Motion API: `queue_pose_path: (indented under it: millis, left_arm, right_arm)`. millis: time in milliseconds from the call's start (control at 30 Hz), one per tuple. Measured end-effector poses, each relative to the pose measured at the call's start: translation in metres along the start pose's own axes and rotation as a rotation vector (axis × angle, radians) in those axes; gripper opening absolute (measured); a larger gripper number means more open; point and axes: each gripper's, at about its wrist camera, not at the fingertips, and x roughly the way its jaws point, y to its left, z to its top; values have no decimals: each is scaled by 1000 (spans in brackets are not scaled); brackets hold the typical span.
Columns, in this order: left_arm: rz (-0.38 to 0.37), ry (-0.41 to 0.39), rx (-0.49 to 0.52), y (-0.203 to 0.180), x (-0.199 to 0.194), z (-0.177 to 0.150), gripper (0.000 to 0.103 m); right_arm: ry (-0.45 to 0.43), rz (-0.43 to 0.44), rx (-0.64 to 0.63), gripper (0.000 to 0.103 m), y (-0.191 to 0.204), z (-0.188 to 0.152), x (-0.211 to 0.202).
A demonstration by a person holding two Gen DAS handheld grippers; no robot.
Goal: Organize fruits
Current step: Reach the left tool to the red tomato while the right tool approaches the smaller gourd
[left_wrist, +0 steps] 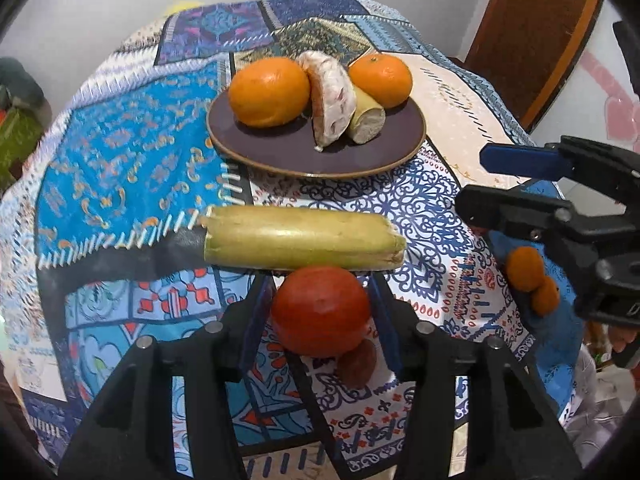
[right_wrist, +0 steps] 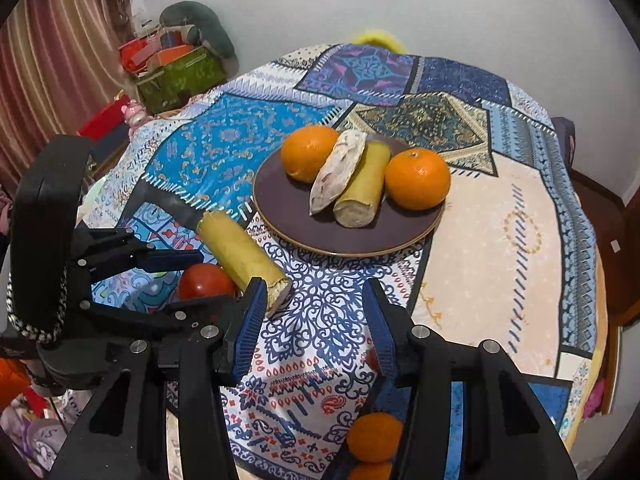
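Resting on the plate: two oranges, two cut pieces.

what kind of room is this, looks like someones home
Most likely a lived-in home room: a table under a patchwork cloth holding a plate of fruit, striped curtains at one side, and boxes and bags piled against the wall.

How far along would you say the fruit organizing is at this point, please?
Partly done. The plate already holds two oranges, a cut fruit half and a short cane piece. The open left gripper straddles the red fruit, not yet gripped; the open right gripper is empty. Still on the cloth: the long cane piece, two small oranges and a small brownish fruit.
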Motion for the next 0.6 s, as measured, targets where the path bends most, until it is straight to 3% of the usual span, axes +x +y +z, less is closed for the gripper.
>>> queue_pose_path:
  millis: [200, 367, 600]
  left_arm:
    - [-6, 8, 17, -1, 10, -4, 50]
    - [21, -41, -12, 7, 1, -9, 49]
    - [44, -74, -121, 53, -15, -15, 49]
  right_arm:
    - [37, 12, -13, 46, 3, -1, 18]
    - [64, 42, 7, 46, 6, -1, 31]
    - [92, 64, -56, 51, 23, 4, 52]
